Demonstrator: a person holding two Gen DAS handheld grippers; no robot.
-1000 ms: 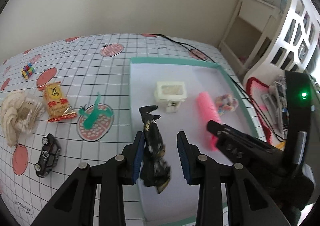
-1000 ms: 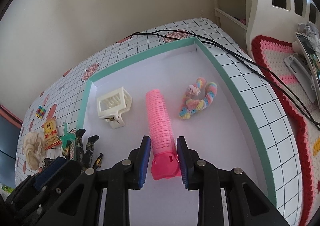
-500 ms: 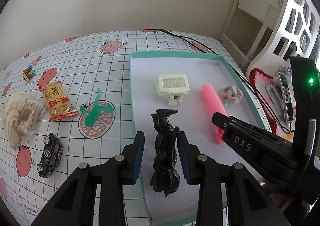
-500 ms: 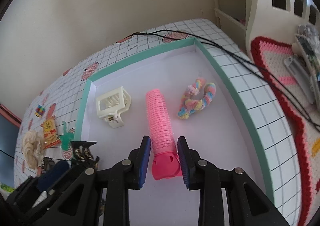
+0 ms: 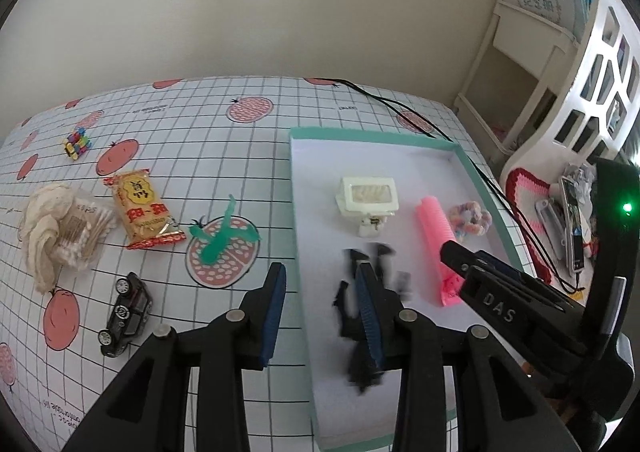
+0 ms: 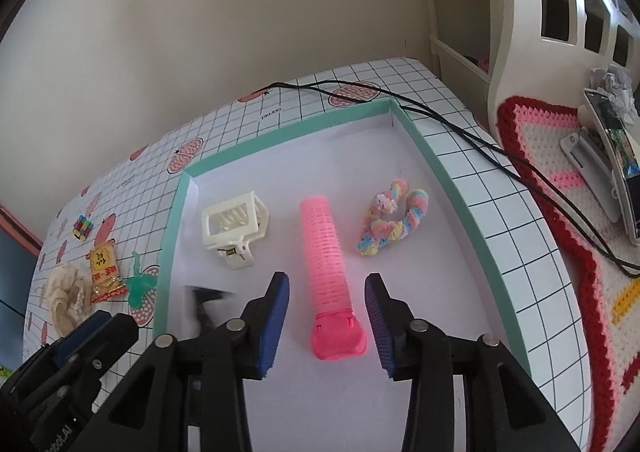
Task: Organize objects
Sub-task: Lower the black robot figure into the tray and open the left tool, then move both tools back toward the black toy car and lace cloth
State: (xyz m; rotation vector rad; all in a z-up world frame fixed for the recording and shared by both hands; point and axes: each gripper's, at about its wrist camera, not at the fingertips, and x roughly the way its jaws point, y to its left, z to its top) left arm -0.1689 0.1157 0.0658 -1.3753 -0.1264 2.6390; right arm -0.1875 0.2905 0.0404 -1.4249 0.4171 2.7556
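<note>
A teal-rimmed white tray [image 5: 298, 244] holds a white claw clip [image 5: 368, 198], a pink hair roller [image 5: 434, 236] and a pastel scrunchie [image 5: 470, 218]. My left gripper [image 5: 322, 312] is open at the tray's left rim. A black hair clip [image 5: 352, 332], blurred, lies in the tray by its right finger, free of the pads. My right gripper [image 6: 326, 292] is open and straddles the near end of the pink roller [image 6: 326, 252], which lies flat on the tray floor [image 6: 440, 292]. The black clip [image 6: 204, 300] shows as a blur at the left.
Left of the tray on the checked cloth lie a green hair clip [image 5: 222, 238], a snack packet [image 5: 140, 208], a black toy car [image 5: 126, 308], cotton swabs with a cream scrunchie [image 5: 52, 228] and a colourful cube [image 5: 78, 142]. A black cable [image 6: 460, 132] crosses the tray's far corner. A crochet mat [image 6: 560, 172] lies at the right.
Both grippers have opened. The left one let go of the black clip, which dropped into the tray, and shifted left. The right one released the pink roller, which stays flat.
</note>
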